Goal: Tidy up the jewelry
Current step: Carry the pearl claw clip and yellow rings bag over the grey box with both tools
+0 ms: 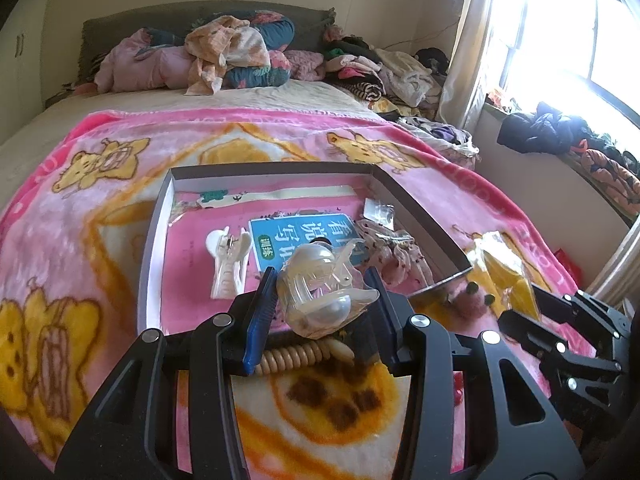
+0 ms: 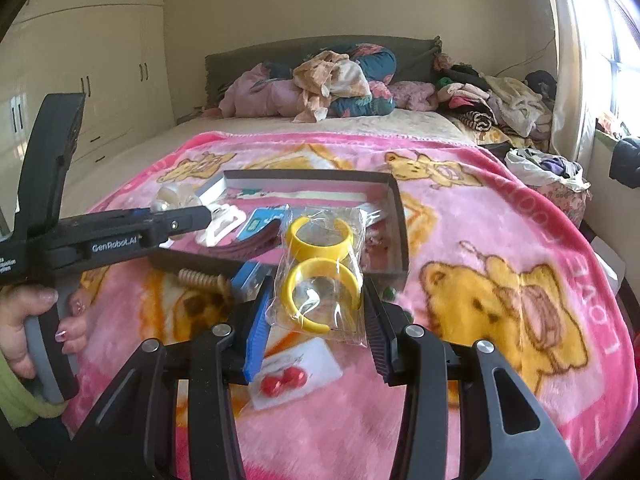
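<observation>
In the left wrist view my left gripper (image 1: 320, 280) is shut on a clear plastic hair claw (image 1: 320, 292), held above the near edge of a shallow grey box (image 1: 276, 168) on the pink blanket. Inside the box lie a white hair claw (image 1: 228, 260), a floral scrunchie (image 1: 396, 256) and a small clear packet (image 1: 378, 212). My right gripper (image 2: 319, 288) is shut on a clear bag of yellow hoops (image 2: 320, 276), just short of the box (image 2: 398, 216). The left gripper (image 2: 192, 218) shows side-on with the clear claw (image 2: 176, 198).
A wooden spiral band (image 1: 296, 354) lies on the blanket under the left gripper. Red earrings on a white card (image 2: 284, 380) sit below the right gripper. A blue booklet (image 1: 304, 236) lines the box. Clothes are piled at the headboard (image 2: 320, 80). A hand (image 2: 40, 320) grips the left handle.
</observation>
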Demonstrator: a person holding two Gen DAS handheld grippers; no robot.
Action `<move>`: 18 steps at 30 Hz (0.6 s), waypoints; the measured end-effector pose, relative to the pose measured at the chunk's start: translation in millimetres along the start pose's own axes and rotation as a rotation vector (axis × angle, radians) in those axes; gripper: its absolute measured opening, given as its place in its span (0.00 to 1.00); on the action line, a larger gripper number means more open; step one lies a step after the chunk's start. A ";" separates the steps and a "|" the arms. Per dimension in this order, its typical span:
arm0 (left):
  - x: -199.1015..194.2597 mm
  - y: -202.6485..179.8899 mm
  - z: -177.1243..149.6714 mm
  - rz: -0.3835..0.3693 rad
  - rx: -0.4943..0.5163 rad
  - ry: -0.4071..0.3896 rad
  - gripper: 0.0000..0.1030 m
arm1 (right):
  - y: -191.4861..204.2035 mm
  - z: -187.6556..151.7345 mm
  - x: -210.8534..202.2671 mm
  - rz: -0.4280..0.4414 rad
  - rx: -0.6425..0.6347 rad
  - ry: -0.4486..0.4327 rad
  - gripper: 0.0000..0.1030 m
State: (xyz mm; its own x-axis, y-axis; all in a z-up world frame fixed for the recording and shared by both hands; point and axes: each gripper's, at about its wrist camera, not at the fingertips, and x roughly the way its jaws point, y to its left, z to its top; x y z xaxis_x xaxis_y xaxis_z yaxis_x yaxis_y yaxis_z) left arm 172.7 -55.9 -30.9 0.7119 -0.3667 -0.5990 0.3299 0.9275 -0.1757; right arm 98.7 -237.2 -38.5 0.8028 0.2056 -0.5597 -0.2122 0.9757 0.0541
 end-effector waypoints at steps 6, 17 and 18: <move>12.6 -0.2 6.6 0.009 0.005 0.008 0.34 | -9.0 7.9 14.7 -0.006 -0.003 0.005 0.40; 35.1 0.8 13.1 0.020 0.005 0.023 0.34 | -20.0 26.4 47.7 -0.008 -0.017 0.018 0.40; 37.2 0.8 14.1 0.021 0.004 0.024 0.34 | -21.2 28.6 50.7 -0.008 -0.018 0.019 0.40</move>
State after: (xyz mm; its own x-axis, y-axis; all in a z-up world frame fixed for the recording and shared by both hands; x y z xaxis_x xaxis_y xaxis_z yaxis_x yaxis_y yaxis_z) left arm 208.2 -69.8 -42.3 0.7034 -0.3455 -0.6212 0.3178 0.9346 -0.1599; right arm 159.9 -245.3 -44.4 0.7940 0.1964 -0.5753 -0.2160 0.9758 0.0349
